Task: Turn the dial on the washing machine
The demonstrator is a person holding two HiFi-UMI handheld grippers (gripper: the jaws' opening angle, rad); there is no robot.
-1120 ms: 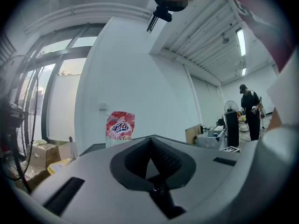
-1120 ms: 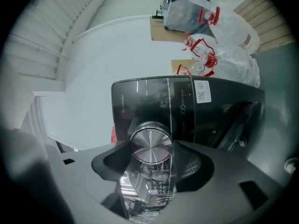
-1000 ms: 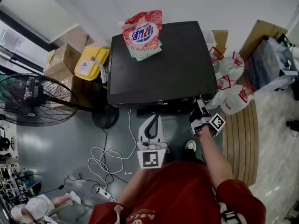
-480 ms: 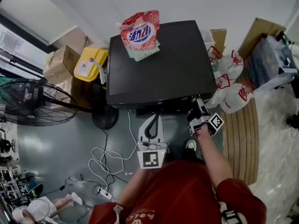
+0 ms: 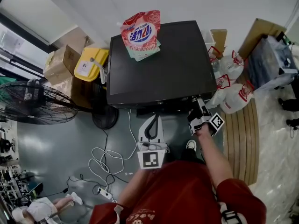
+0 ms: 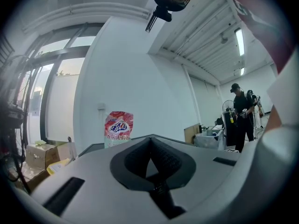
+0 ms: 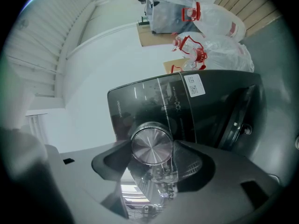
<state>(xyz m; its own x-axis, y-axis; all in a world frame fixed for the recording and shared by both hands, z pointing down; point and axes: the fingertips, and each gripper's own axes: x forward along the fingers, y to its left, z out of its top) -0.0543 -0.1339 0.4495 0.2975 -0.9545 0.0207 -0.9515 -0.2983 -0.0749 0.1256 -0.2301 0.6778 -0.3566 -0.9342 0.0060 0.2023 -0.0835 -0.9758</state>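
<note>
The black washing machine (image 5: 159, 64) stands ahead of me, seen from above. Its round silver dial (image 7: 151, 145) sits on the glossy front panel (image 7: 187, 111). My right gripper (image 5: 195, 108) reaches level to the machine's front right corner. In the right gripper view its two dark pads press on either side of the dial, so the right gripper (image 7: 152, 149) is shut on it. My left gripper (image 5: 151, 119) hangs lower, in front of the machine and apart from it. The left gripper (image 6: 150, 141) is shut with nothing in it.
A pink detergent bag (image 5: 140, 34) lies on the machine's lid. Left of the machine are a yellow container (image 5: 91, 63), cardboard boxes (image 5: 63, 62) and a floor fan (image 5: 35, 104). White cables (image 5: 110, 160) trail on the floor. Clear water jugs (image 5: 231, 85) sit at the right.
Both grippers stay where they were, the right one still at the dial. The head view has shifted a little, and a dark shoe has come in at the right edge.
</note>
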